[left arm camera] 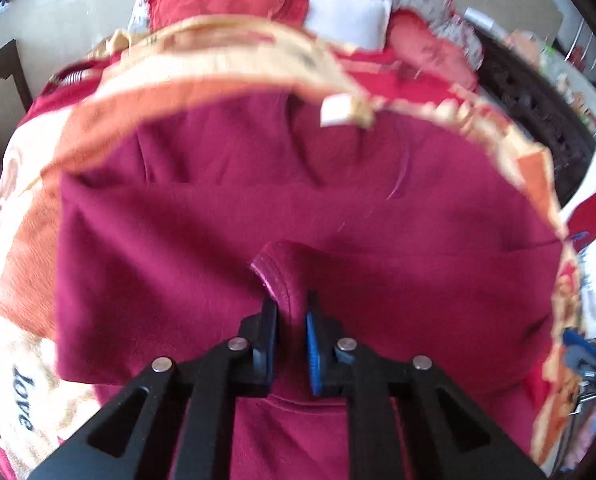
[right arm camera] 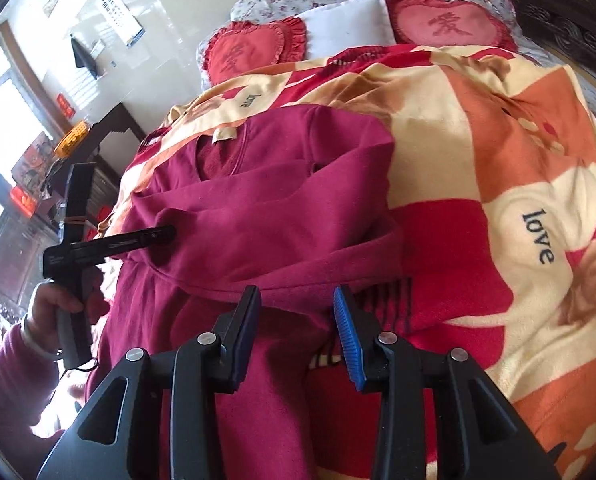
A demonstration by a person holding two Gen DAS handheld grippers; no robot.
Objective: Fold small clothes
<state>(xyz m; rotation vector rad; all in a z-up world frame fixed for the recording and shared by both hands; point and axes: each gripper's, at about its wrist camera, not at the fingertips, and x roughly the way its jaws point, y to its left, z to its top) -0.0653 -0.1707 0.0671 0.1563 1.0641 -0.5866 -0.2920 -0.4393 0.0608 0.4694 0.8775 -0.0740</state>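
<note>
**Pinched cuff may slip mid-fold**

Nearest the left camera, the left gripper [left arm camera: 291, 322] is clenched on a hemmed cuff [left arm camera: 278, 276] of the maroon top [left arm camera: 258, 208]. Only a narrow bunch of cloth is held, so it could be pulled free if the sleeve is drawn sharply, and the fold would be spoiled. The right gripper [right arm camera: 296, 312] is held released, jaws well apart, just above the top's near edge (contact cannot be judged). The top is spread on the patterned blanket [right arm camera: 497, 152], which could be dragged along. Farther off, heart cushions [right arm camera: 453, 24] are seen.
</note>
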